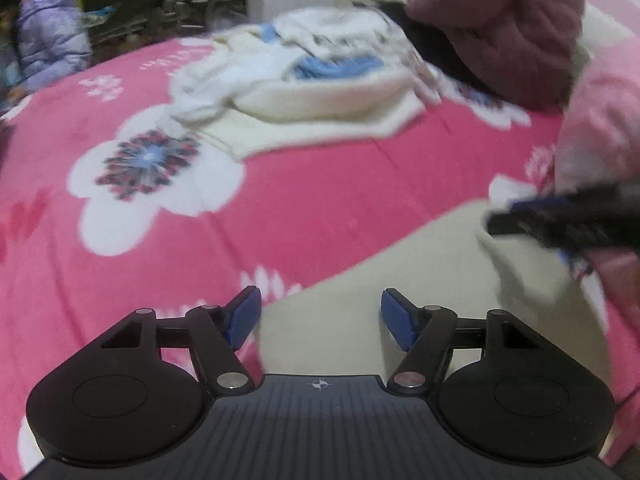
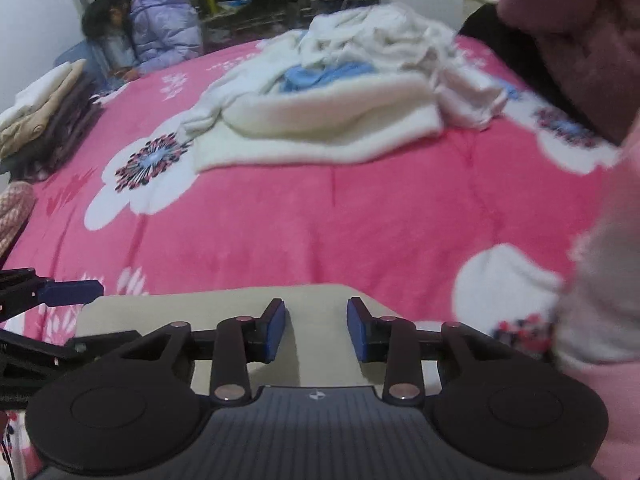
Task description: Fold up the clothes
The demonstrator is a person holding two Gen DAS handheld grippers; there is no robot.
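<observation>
A beige cloth point(image 2: 316, 312) lies flat on the near part of the bed, a neat-edged rectangle on the pink quilt point(image 2: 320, 216) with white flowers. We hold our right gripper point(image 2: 316, 330) low over its near edge, jaws apart with nothing between the blue pads; the cloth shows through the gap. Our left gripper point(image 1: 320, 318) hovers over the same cloth from the other side, also spread wide and holding nothing. In the left wrist view the right gripper point(image 1: 560, 220) shows as a dark blurred bar at the cloth's far corner; whether it touches the fabric there we cannot tell. In the right wrist view the left gripper's blue pad point(image 2: 70, 292) juts in just beside the cloth's left corner.

Farther up the quilt, well apart from the beige cloth, sits a loose pile point(image 2: 340, 96) of white clothes with a blue garment point(image 2: 324, 74) tucked in it. At the bed's left edge stands a stack point(image 2: 44, 120) of folded clothes, beige on top and darker ones below. A dusky-pink padded item point(image 2: 572, 40) rises at the far right. Beyond the bed a person in a lilac puffer jacket point(image 2: 164, 24) leans over with head down.
</observation>
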